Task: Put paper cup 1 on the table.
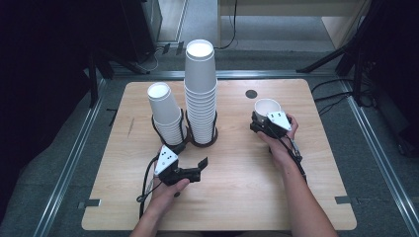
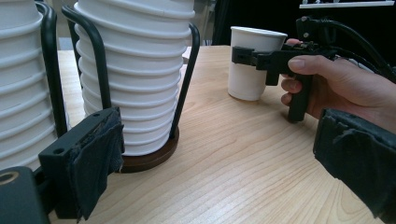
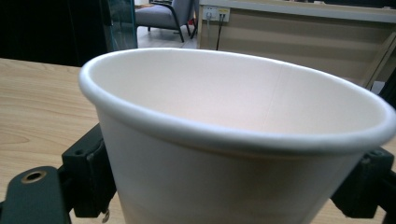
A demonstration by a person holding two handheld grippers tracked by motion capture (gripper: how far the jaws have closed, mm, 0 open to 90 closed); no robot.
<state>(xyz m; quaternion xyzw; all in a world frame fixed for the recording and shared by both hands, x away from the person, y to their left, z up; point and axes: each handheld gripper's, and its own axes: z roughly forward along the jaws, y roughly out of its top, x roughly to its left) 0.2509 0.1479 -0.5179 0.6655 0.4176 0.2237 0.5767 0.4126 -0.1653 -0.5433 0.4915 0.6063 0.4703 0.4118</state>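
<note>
A single white paper cup (image 1: 267,106) stands upright on the wooden table (image 1: 237,197) at the right. My right gripper (image 1: 264,118) straddles it, one jaw on each side near the rim; in the right gripper view the cup (image 3: 224,140) sits between the pads, which stand close beside its wall without denting it. My left gripper (image 1: 200,168) rests on the table in front of two cup stacks, jaws open and empty. Its view shows a padded fingertip (image 2: 93,163) near a stack base, and the cup (image 2: 250,65) with the right gripper (image 2: 252,56) farther off.
A short stack of white cups (image 1: 165,113) and a tall stack (image 1: 201,94) stand in black wire holders with round bases at the table's middle left. A dark round hole (image 1: 251,94) lies behind the single cup. Metal rails border the table.
</note>
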